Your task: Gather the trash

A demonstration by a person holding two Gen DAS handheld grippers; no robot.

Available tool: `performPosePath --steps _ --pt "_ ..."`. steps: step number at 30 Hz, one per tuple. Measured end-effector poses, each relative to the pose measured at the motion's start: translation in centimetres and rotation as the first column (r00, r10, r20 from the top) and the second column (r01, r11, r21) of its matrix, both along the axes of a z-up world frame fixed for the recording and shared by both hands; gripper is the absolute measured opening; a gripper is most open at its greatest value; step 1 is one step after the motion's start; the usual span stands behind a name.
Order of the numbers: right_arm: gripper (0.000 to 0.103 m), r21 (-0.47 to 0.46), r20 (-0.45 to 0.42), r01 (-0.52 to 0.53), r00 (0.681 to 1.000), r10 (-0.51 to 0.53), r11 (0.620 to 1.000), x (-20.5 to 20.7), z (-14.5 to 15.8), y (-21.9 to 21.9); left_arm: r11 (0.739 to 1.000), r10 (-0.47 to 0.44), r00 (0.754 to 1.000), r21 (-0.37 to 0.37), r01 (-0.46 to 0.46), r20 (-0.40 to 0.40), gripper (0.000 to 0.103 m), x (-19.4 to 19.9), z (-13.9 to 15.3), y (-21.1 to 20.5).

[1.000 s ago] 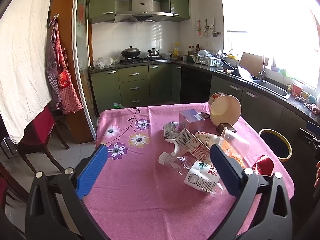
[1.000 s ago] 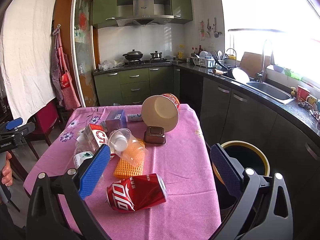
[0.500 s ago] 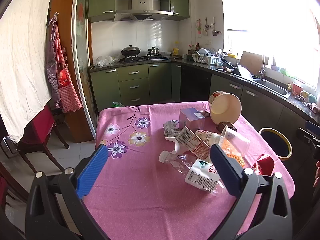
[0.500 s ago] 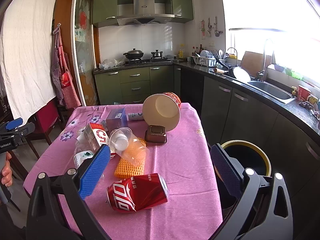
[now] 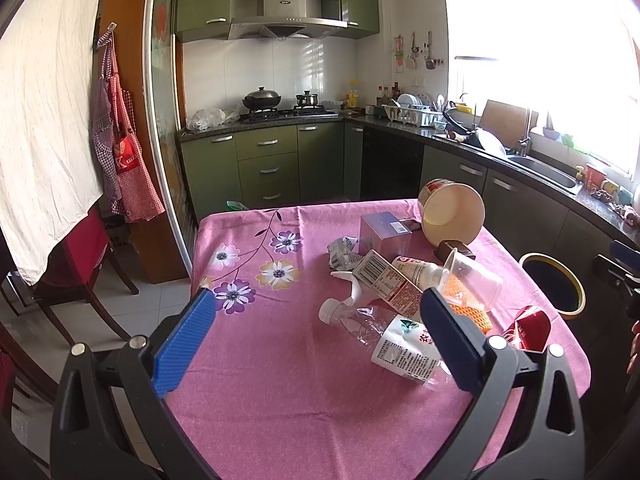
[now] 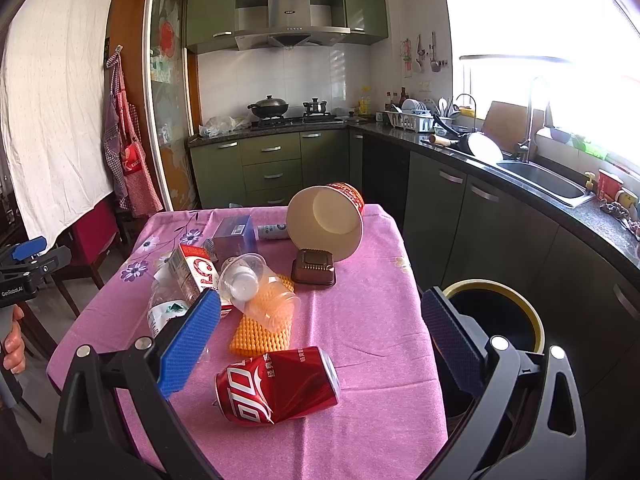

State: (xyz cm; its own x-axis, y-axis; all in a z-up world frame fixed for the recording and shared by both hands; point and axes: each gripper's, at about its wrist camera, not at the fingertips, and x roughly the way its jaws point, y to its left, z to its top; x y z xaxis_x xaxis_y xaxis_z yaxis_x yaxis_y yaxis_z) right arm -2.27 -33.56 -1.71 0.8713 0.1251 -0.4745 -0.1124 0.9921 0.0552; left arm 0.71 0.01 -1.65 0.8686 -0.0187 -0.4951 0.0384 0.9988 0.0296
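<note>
Dented red aluminium cola can (image 6: 278, 386) lies near right gripper (image 6: 320, 344); both grippers' tongs apart, empty. Best: straddle can's middle, clamp gently, carry right to yellow-rimmed black bin (image 6: 496, 320).

Pink tablecloth (image 5: 280, 380) printed with purple, white and yellow flowers. Red cola can (image 6: 276, 386) with white lettering. Green kitchen cabinets (image 6: 272, 164); red-checked apron (image 5: 124, 168).
</note>
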Motion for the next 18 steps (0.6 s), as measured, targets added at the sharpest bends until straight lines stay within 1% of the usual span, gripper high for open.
performPosePath --steps 18 --pt "0.099 -0.001 -0.006 -0.001 1.000 0.001 1.000 0.31 -0.36 0.11 1.000 -0.002 1.000 0.001 0.002 -0.008 0.097 0.11 -0.05 -0.01"
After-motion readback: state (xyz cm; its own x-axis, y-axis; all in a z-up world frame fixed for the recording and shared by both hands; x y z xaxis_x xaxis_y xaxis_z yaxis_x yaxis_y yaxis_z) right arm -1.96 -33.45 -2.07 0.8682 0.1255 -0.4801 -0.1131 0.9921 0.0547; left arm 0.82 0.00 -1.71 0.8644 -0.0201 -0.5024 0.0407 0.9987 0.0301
